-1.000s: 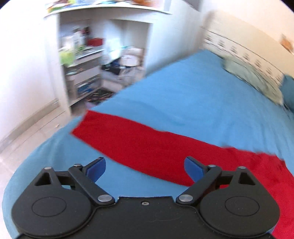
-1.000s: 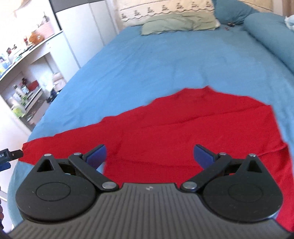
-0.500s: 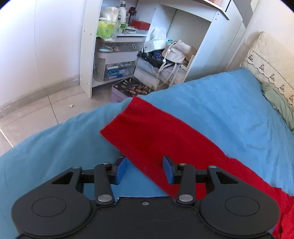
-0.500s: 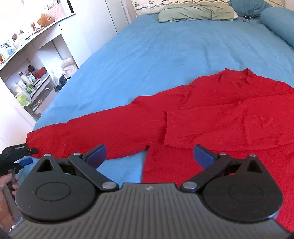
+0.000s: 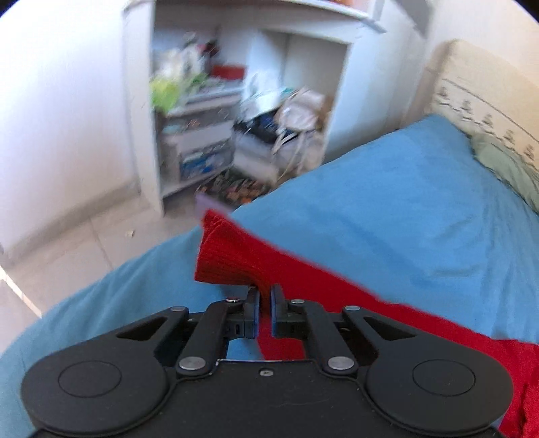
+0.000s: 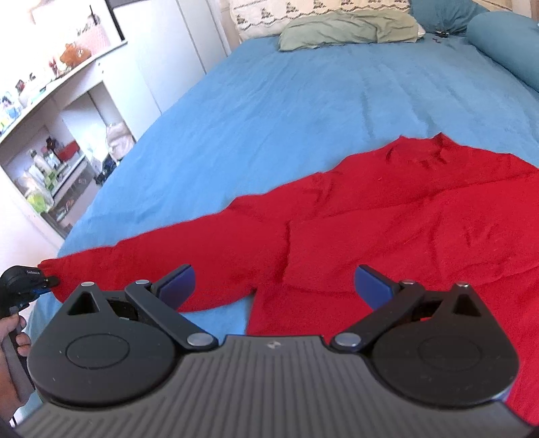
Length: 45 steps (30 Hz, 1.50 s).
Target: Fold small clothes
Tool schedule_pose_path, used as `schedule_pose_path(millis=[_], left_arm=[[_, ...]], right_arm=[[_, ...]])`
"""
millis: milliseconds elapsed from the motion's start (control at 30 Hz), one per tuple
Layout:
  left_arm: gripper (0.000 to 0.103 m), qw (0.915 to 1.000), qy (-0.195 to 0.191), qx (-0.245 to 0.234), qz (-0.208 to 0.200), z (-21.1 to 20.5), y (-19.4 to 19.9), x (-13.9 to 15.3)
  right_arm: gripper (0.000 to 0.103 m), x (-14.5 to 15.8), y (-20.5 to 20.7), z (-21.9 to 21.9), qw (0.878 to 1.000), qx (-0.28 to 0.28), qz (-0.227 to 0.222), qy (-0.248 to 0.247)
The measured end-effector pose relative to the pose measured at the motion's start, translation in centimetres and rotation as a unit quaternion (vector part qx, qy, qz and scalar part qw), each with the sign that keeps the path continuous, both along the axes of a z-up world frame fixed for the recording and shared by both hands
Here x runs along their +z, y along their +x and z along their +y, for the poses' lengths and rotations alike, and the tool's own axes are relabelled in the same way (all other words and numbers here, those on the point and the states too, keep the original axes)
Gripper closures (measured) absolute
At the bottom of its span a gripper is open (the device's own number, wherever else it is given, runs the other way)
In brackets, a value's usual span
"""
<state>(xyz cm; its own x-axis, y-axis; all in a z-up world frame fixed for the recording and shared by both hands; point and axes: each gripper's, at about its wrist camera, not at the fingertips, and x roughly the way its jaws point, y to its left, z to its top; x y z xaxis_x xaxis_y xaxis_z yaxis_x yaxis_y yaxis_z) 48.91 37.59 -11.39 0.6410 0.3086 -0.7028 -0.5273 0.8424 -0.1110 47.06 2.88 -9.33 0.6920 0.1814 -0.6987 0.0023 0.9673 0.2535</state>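
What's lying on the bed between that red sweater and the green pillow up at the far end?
Nothing: in the right wrist view only bare blue bedsheet runs from the red sweater to the green pillow.

Bedroom, daylit, bright. Bed [image 6: 303,101] covered in blue sheet, filling most of the view. Green pillow [image 6: 347,28] and patterned cream pillow [image 6: 286,8] at the head; blue bolster [image 6: 505,43] along the far side. White open shelving unit [image 5: 235,111] against white wall [image 5: 60,111], crammed with clutter. Pale tiled floor [image 5: 67,249] beside the bed.
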Motion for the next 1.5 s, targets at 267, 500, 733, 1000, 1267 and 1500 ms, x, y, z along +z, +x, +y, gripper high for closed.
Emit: schedule_pose_path(millis=[267, 500, 733, 1000, 1267, 1500], left_arm=[[0.097, 0.9853, 0.053, -0.155, -0.05, -14.6, 2.1, 8.0], [0.097, 0.942, 0.026, -0.331, -0.052, -33.3, 2.5, 7.6], [0.097, 0.9048, 0.025, -0.423, 0.046, -46.0, 1.5, -2.9], [0.047, 0.8994, 0.035, -0.431, 0.062, -47.3, 0.2, -4.8], [0.031, 0.924, 0.077, -0.372, 0.044, -40.6, -2.0, -0.3], [0.033, 0.9489, 0.097, -0.293, 0.066, -33.3, -0.4, -2.0]], right_arm=[[0.0, 3.6, -0.5, -8.2, 0.999, -0.03, -0.028, 0.009], [0.0, 6.8, -1.6, -19.2, 0.996, -0.062, -0.053, -0.025], [0.0, 4.1, -2.8, -28.8, 0.994, -0.104, -0.017, -0.038], [0.0, -0.8, -2.8, -32.5, 0.993, -0.112, 0.029, 0.002], [0.0, -1.2, -0.9, -28.6, 0.994, -0.072, 0.055, 0.062], [0.023, -4.8, 2.0, -23.0, 0.996, -0.04, 0.071, 0.047]])
